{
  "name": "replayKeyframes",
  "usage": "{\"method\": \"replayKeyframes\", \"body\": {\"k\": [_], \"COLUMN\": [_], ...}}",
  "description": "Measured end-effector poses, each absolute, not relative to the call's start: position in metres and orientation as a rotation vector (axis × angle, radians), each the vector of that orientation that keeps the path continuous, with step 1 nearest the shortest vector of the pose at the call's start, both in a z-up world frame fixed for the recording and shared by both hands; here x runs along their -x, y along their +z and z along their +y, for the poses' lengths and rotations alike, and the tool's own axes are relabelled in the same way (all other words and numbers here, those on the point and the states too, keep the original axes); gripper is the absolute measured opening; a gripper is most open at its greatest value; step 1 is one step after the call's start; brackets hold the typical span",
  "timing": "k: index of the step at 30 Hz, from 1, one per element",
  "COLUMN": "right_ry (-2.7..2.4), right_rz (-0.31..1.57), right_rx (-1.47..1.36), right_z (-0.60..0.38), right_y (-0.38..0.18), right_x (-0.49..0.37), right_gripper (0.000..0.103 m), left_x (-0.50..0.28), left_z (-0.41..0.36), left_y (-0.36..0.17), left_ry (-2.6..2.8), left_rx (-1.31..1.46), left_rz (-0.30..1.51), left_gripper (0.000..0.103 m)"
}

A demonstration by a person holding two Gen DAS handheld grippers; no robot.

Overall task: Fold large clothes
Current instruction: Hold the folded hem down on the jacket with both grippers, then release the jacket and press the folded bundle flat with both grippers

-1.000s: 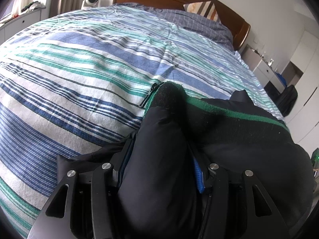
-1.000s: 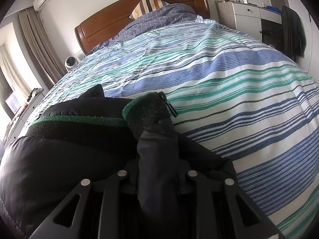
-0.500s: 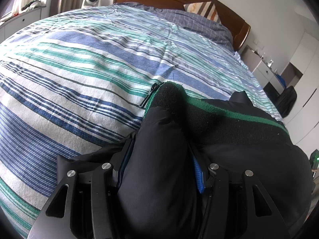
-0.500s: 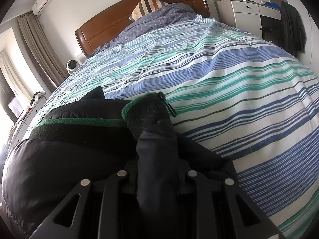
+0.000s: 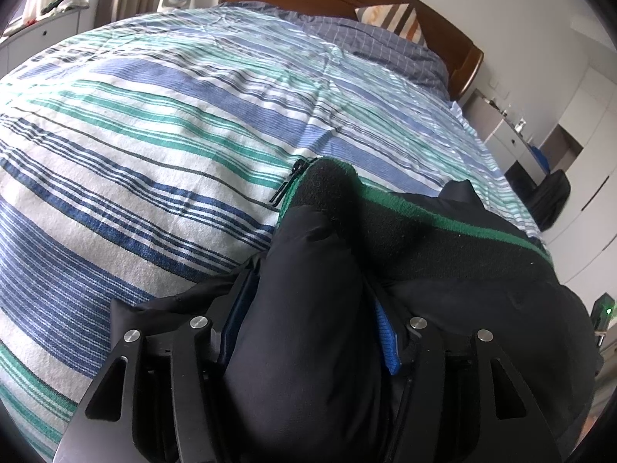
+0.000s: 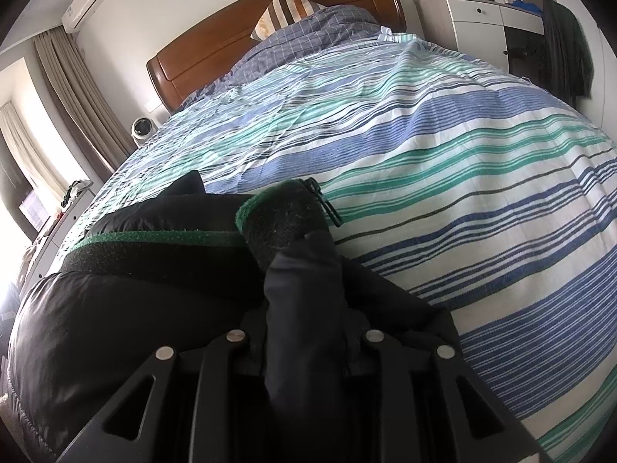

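Barely anything has moved since a second ago: both tools sit in the same spot and the jacket (image 5: 482, 281) looks the same, only the left tool (image 5: 308, 332) has just been easing its jaws a bit wider, with a fat roll of black fabric still filling the gap between them. Its blue pads (image 5: 385, 339) are pressed up against that roll, so it's gripping the jacket. The right tool (image 6: 304, 339) is nearly closed, pinching a narrower fold of the same jacket.

One jacket, lying on the bed (image 5: 173, 135) at the near edge, bunched between the two tools. It's a smooth, slightly shiny puffy shell, black, with a fuzzy black knit band edged in green (image 6: 162, 237) running along it. That band curls into a rounded knob in front of each tool. A small black zipper pull (image 6: 324, 204) sticks out next to the knob.

Bed cover is a woven cotton-looking sheet with blue, teal and white stripes, a bit wrinkled. Further back there's one checked grey-blue duvet (image 6: 308, 42), one striped pillow (image 6: 285, 11), and a glossy curved wooden headboard (image 6: 231, 58).
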State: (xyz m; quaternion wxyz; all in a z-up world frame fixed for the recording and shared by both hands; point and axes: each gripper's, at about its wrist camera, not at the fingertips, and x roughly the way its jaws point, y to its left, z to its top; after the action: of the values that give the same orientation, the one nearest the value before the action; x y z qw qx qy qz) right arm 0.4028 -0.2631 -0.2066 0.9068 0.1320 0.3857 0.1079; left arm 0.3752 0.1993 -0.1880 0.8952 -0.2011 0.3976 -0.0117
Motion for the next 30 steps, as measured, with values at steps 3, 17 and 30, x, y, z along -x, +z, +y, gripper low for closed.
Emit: {"method": "replayKeyframes", "body": {"k": [3,17,30], "right_ry": [0.231,0.343,0.416], "right_rz": [0.821,0.796,0.837], "right_rx": [-0.277,-0.154,-0.202], "right_z": [-0.264,-0.256,-0.249], "right_y": [-0.204,-0.093,-0.145], "right_x": [-0.405,-0.344,-0.223], "right_gripper": [0.026,0.066,0.066], "left_x": [-0.377,-0.318,-0.365], "left_z": [0.196,0.088,-0.015], "left_y": [-0.178,-0.041,-0.146], "left_ry": [-0.004,-0.269,-0.248], "left_rx": [0.395,0.199,-0.017], "left_rz": [0.878,0.825,0.955], "left_gripper": [0.066,0.094,0.102]}}
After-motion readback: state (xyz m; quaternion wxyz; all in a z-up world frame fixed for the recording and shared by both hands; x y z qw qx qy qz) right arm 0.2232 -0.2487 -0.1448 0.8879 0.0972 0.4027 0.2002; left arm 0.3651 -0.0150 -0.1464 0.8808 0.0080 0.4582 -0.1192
